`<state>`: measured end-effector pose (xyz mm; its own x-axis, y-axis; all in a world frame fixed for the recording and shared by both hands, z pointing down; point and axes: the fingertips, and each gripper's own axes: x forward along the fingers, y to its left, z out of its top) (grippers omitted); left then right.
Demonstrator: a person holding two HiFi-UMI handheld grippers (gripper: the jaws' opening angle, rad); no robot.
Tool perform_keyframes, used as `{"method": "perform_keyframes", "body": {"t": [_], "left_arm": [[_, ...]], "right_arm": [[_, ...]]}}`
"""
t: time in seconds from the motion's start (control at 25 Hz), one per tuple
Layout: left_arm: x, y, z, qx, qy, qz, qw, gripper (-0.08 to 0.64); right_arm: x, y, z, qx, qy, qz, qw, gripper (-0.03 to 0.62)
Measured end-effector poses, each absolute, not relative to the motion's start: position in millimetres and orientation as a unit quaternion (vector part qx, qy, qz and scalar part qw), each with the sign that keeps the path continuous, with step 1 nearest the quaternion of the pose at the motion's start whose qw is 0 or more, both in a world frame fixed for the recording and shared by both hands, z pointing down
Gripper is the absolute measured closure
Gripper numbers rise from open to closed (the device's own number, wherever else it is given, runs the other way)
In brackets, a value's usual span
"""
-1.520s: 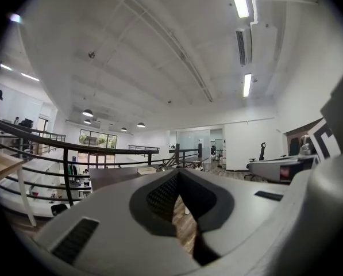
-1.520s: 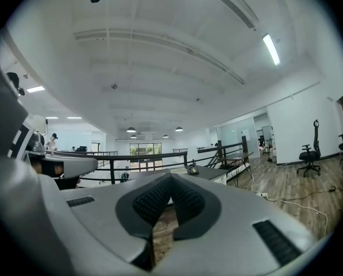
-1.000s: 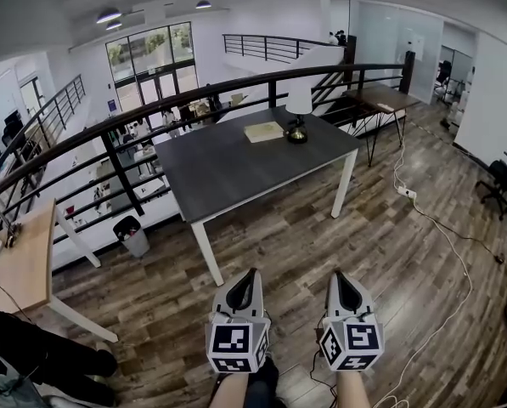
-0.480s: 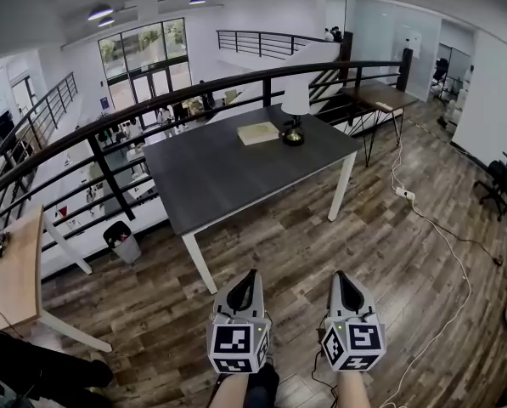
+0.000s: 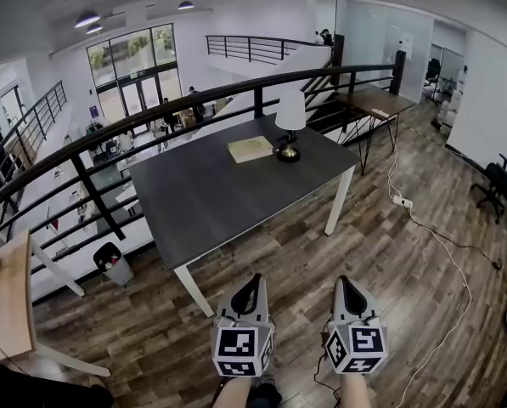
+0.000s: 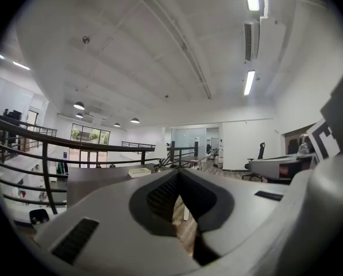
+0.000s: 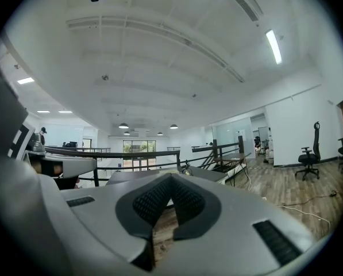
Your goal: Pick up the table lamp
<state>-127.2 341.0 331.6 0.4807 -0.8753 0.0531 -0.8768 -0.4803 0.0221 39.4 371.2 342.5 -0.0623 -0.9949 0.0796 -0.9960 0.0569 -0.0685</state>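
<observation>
While your left gripper and right gripper hang over the brown wood-plank floor, jaws pinched together on nothing, the white-shaded table lamp stands well ahead on the dark grey rectangular table, just beside a pale flat book.

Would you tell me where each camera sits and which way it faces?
Head view: on the person's head, facing forward and steeply down at the table with the table lamp; forearms, left gripper and right gripper show.
Left gripper view: on the left gripper, level along its shut jaws toward the table.
Right gripper view: on the right gripper, likewise level along its shut jaws.
Shared: both gripper views show table and railing.
</observation>
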Motion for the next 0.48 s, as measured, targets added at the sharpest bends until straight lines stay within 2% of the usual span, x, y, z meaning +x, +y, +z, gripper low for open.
{"method": "perform_keyframes", "body": {"t": [0.48], "left_arm": [[-140.4, 260.2, 330.7, 0.873, -0.487, 0.013, 0.022, 0.546]], "right_arm": [[26.8, 297.0, 345.2, 0.703, -0.709, 0.047, 0.020, 0.601]]}}
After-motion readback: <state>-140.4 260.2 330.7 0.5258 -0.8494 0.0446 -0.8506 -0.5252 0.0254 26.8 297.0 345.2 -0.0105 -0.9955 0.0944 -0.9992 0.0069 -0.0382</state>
